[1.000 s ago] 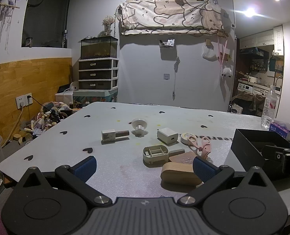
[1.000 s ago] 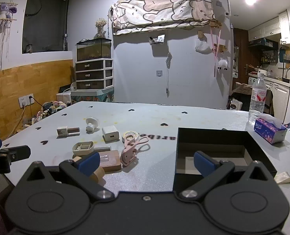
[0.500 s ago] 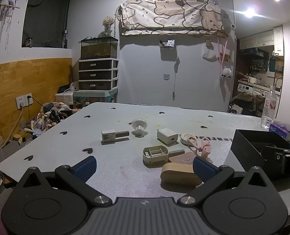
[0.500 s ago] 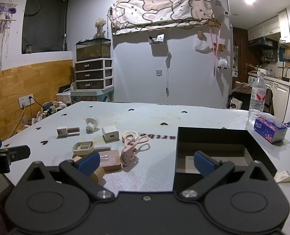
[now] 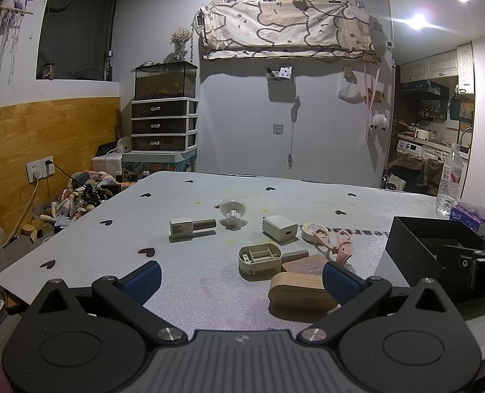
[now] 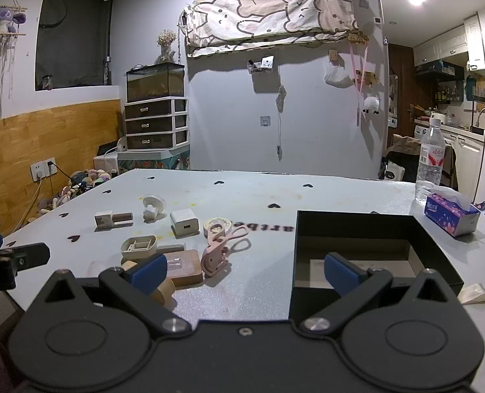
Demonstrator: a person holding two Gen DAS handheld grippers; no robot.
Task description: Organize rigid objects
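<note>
Nothing is in the black box [image 6: 367, 229] yet, as far as the right wrist view shows its floor, so the step in hand looks like the first pick. The left gripper [image 5: 239, 276] and the right gripper [image 6: 245, 267] both hover at the near edge of the worktop [image 5: 209, 196], fingers spread wide and holding nothing. Every loose piece lies to the left of the black box: nearest it the pink scissors [image 6: 221, 245] resting against the tape roll [image 6: 217, 223], then the white charger [image 6: 184, 222], the flat wooden block [image 6: 183, 267], the beige open case [image 6: 139, 246], and farthest out the white knob [image 6: 152, 208] and the small bottle [image 6: 113, 219]. A rounded wooden piece [image 5: 299, 290] sits just in front of the left gripper. A sound start would be that rounded piece, since it is closest and free on its near side: approach low, straddle its short width, and close squarely so it does not twist out. The scissors touch the tape roll, so lifting either may drag the other; take those after the cluster is thinned.
</note>
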